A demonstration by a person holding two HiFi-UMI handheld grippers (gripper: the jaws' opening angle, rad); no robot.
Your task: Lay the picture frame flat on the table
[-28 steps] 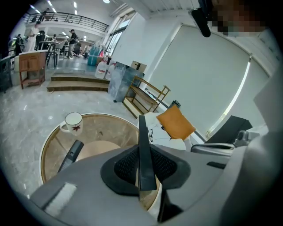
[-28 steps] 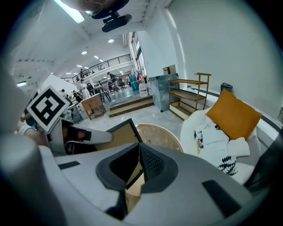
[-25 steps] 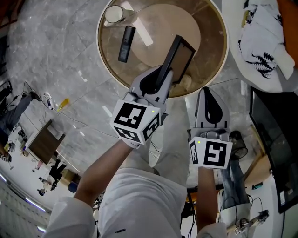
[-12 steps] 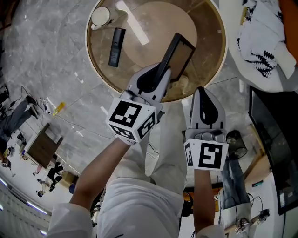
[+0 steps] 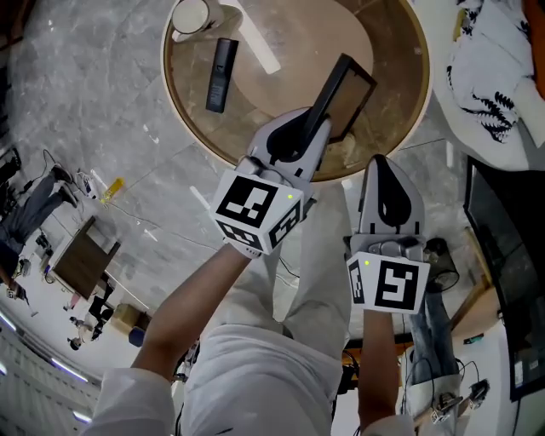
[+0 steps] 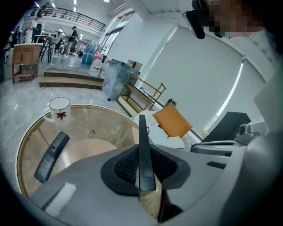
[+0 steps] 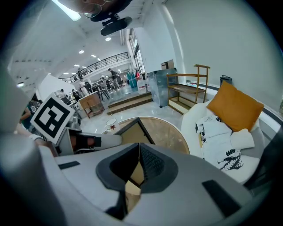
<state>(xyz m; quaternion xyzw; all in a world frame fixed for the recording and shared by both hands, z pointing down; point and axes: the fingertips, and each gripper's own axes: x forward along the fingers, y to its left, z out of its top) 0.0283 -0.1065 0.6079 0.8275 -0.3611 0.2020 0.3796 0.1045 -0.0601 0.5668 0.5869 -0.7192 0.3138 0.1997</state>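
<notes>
Grey marble floor is seen around a round, glass-topped bench [image 5: 392, 94] with a pale rim. On its far side a white mug [image 5: 192, 15] with a red leaf is set, and a black remote control [image 5: 221, 75] is laid near it. The picture frame [image 5: 347, 95] is held over the near part of the bench, tilted steeply on edge and not flat; whether its lower edge touches the glass cannot be told. The left tongs [image 5: 315, 126] are closed on the frame's near edge, which is gripped between the 2 black pads in the left gripper view. The right tongs [image 5: 381, 166] are held beside the left, just off the bench rim, with the jaws pressed together and nothing caught between them. At the right a white sofa [image 7: 194, 115] is seen, with an orange cushion [image 7: 234, 108] and a white cloth with black print [image 5: 490, 77] laid on it.
</notes>
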